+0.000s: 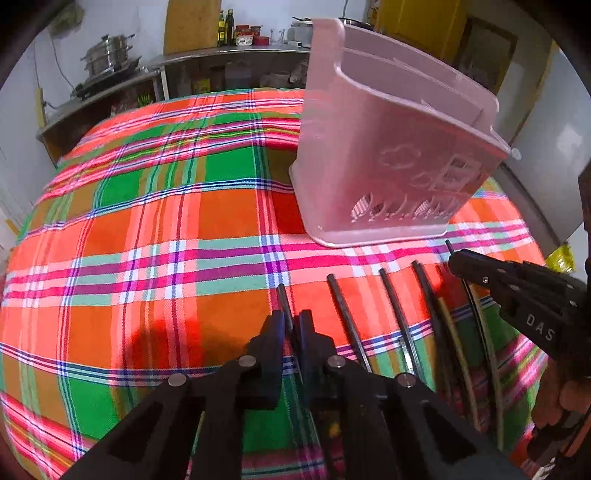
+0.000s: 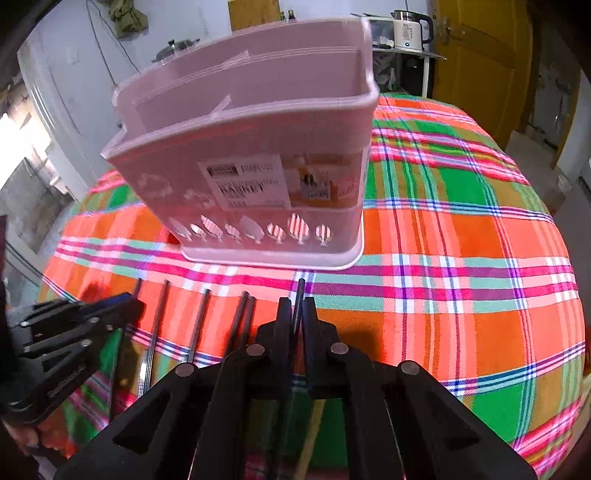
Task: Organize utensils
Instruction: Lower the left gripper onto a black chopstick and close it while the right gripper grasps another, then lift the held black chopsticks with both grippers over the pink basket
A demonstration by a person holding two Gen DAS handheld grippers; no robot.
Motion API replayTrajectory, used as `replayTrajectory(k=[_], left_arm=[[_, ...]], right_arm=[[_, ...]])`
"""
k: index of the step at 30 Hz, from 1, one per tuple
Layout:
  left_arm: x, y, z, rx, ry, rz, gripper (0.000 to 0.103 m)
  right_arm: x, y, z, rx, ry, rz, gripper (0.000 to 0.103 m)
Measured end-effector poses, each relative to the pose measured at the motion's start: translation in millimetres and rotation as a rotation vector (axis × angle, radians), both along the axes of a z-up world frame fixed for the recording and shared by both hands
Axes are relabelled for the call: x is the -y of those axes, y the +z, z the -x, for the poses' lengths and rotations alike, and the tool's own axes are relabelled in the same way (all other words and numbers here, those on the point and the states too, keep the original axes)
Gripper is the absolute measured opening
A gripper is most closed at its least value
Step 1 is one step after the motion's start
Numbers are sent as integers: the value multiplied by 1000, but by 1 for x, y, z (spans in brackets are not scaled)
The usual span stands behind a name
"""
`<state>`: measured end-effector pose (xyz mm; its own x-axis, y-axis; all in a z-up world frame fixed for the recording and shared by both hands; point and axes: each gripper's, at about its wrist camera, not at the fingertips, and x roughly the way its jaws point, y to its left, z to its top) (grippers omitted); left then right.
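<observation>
A pink plastic utensil holder (image 1: pixel 388 166) (image 2: pixel 258 147) stands empty on the plaid tablecloth (image 1: pixel 166 221) (image 2: pixel 461 240). Several black chopsticks (image 1: pixel 395 306) (image 2: pixel 201 317) lie side by side in front of it, tips towards the holder. My left gripper (image 1: pixel 291 321) is shut on the leftmost chopstick (image 1: pixel 282 295), low over the cloth. My right gripper (image 2: pixel 297 310) is shut on the rightmost chopstick (image 2: pixel 300 291). Each gripper also shows in the other view: the right gripper (image 1: pixel 454 260) at the right edge, the left gripper (image 2: pixel 129 302) at the left edge. A pale wooden stick (image 2: pixel 312 424) lies under the right gripper.
Behind the table stand metal shelves with a steel pot (image 1: pixel 109 55), bottles (image 1: pixel 225 27) and jars. A white kettle (image 2: pixel 410 29) sits on a stand beside a yellow door (image 2: pixel 480 62). The cloth spreads bare to the left of the holder and to its right.
</observation>
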<state>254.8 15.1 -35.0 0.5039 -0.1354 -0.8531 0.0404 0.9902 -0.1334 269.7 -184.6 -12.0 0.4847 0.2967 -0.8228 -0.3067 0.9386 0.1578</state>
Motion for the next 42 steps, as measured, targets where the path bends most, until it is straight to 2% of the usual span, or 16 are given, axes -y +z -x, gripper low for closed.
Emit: replayTrajectory(k=[5,16,24,31,38,42], left_arm=[[-4,31,11,50,-12,44,6],[-2,141,52,251,-74,32,4],[2,195,76,337,-96,35,4],[4,226,67,368,-101,70,4],[3,257,38,363,-111,109,4],[3,278,26,387,-115,127,4]], right_arm=[[7,36,10,59,12,-27,5],[9,114,49,211,39,-85,4],[19,161,79,311,47,-99,4],[25,194,85,382,36,-118,4],[19,222,73,424,45,-136,4],[18,235,64,440,42,-159,4]])
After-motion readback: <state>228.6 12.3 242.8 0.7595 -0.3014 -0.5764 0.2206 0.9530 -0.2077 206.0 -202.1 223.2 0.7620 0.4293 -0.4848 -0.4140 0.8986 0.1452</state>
